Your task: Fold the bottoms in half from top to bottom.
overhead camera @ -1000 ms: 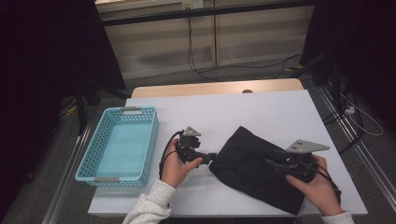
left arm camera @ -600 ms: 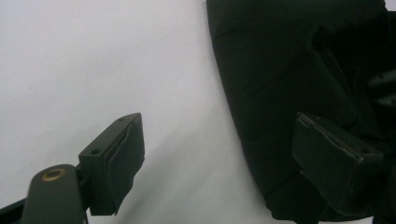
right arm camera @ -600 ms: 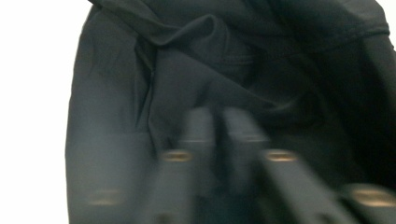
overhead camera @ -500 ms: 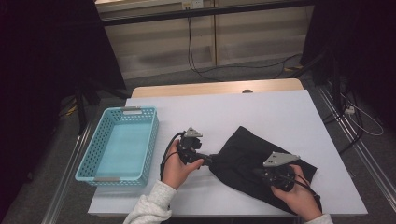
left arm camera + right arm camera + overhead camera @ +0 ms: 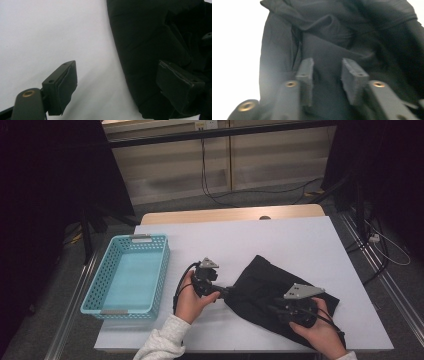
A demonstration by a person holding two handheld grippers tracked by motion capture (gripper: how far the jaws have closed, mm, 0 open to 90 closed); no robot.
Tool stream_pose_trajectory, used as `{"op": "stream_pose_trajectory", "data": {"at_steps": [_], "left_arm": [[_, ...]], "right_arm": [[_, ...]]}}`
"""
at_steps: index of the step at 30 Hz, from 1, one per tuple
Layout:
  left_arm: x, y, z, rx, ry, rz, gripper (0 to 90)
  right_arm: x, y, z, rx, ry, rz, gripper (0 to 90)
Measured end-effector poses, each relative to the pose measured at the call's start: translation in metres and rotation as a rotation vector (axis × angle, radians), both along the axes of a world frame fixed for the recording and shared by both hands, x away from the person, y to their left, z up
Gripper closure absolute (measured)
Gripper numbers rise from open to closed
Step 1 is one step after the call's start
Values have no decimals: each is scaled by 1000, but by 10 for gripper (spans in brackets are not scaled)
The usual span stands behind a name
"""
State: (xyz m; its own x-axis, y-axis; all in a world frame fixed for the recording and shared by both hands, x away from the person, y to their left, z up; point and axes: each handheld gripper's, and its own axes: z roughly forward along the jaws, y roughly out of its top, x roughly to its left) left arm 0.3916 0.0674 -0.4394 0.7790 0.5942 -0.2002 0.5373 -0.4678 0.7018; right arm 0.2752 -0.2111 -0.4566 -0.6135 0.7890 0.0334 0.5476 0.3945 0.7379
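Observation:
A crumpled black cloth [image 5: 260, 280] [image 5: 150, 37] [image 5: 332, 30] lies on the white table [image 5: 280, 235], right of centre. My left gripper [image 5: 224, 292] [image 5: 117, 87] sits at the cloth's left edge, open wide. One pad [image 5: 62, 87] is over bare table and the other pad [image 5: 177, 87] over the cloth, neither pressing. My right gripper [image 5: 272, 307] [image 5: 327, 75] is low over the cloth's near part, pointing left. Its jaws have just been opening and now stand partly apart. The cloth lies under the gap, and nothing is pinched.
A light blue plastic basket [image 5: 162, 270] stands at the table's left side with nothing in it. The table's front edge runs just below both hands. Bare white surface lies behind and right of the cloth. Cables run across the floor beyond the table.
My right hand has moved left and toward the front edge, coming down onto the cloth. The left hand has stayed where it was.

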Motion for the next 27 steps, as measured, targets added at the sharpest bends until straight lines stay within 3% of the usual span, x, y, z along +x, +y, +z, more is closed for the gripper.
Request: {"op": "stream_pose_trajectory", "data": {"at_steps": [1, 3, 4, 6, 8, 12, 16, 19, 21, 26, 27], "left_arm": [[0, 0, -1, -5, 4, 3, 175], [-1, -1, -1, -3, 8, -4, 177], [-2, -2, -2, -9, 14, -7, 198], [-4, -2, -2, -10, 23, -16, 230], [-6, -4, -5, -12, 55, -30, 279], [-6, -6, -9, -15, 82, -24, 328], [-7, -9, -16, -5, 117, -39, 394], [-9, -10, -16, -5, 114, -37, 438], [-12, -11, -17, -10, 123, -32, 530], [-14, -13, -17, -10, 201, -13, 840], [-13, -12, -16, -9, 222, -10, 865]], "right_arm": [[0, 2, -2, -20, 6, 2, 559], [0, 4, -6, -19, -28, 18, 693], [0, 4, -5, -17, -21, 24, 827], [1, 3, -6, -5, -11, 28, 876], [2, 1, -6, 1, -10, 31, 893], [1, 0, -1, -1, -7, 47, 896], [-3, -11, 9, -15, -21, 20, 896], [-7, -23, 16, 5, -35, 4, 896], [-13, -30, 18, 13, -42, -10, 896], [-21, -43, 17, 13, -44, -31, 896], [-21, -44, 17, 17, -44, -36, 895]]}}
